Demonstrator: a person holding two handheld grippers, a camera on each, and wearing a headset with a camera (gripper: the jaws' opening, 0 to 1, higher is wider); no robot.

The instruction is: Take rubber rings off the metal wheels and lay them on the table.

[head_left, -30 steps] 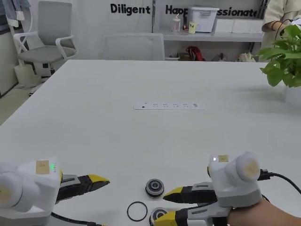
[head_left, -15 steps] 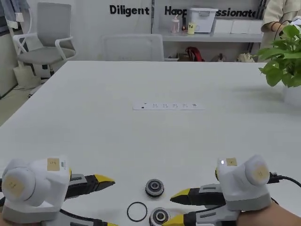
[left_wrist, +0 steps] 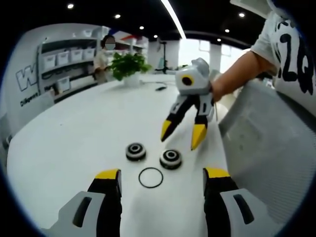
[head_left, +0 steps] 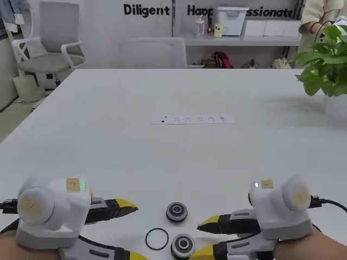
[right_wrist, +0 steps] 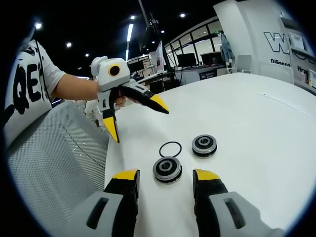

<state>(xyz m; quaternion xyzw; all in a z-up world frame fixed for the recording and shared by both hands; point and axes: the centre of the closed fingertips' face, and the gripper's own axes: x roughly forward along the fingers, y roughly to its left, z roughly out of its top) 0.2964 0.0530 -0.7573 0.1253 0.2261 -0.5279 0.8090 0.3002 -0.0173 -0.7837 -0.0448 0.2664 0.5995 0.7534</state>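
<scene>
Step in hand, my read: strip the rubber off the wheel [right_wrist: 167,169] sitting just ahead of the right gripper [right_wrist: 166,174], bottom centre of the right gripper view. Its rim looks dark, so it's probably still rubbered. The second wheel [right_wrist: 204,145], right of centre, shows a lighter rim, but I can't confirm.

To do it well: one tool pins the hub, the other nips only the rubber edge and peels it off sideways, low over the table [head_left: 162,157]. Don't clamp metal.

The left gripper [left_wrist: 163,173] has its jaws wide apart, with nothing between them and touching nothing. The right gripper is the same, spread and empty.

The loose ring [left_wrist: 150,177] lies flat at bottom centre of the left gripper view, just beside both wheels, not touching them.
</scene>
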